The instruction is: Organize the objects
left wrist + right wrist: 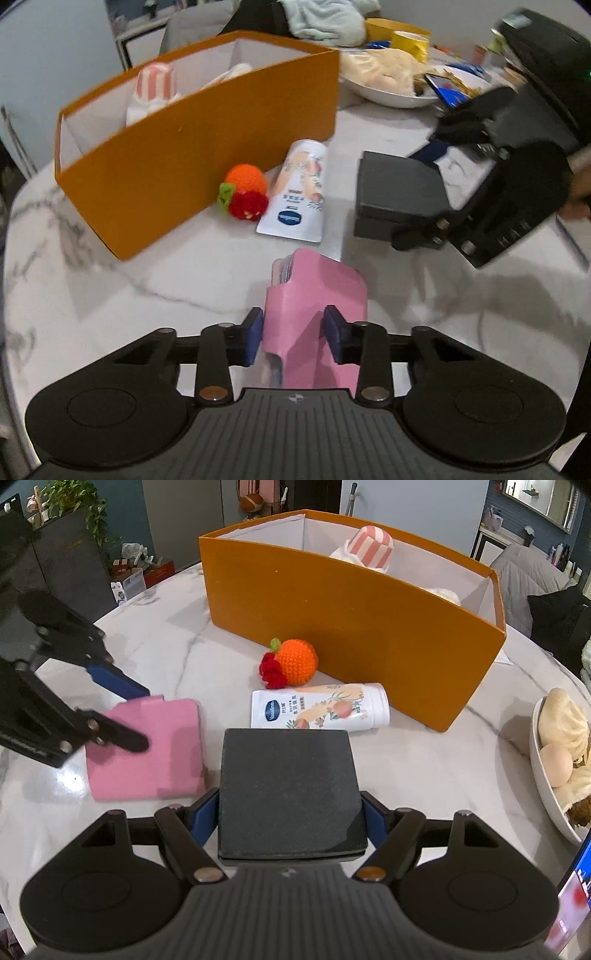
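Looked glossy, veined marble: table (424, 768). Matt orange card, white-lined: box (354, 627). Crocheted yarn: fruit (295, 662). Smooth printed plastic: tube (321, 705). Matt pink, smooth: case (314, 295). Grainy black, matt: block (288, 786). Dull ribbed black plastic: tool bodies.

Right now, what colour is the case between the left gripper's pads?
Pink, plain; the case shows best in the left wrist view.

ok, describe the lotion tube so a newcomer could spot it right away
Find the big orange box on the marble table. In front of its long wall lies the lotion tube on its side, next to a crocheted orange fruit. It is the only white item there, printed with peaches and a blue oval logo.
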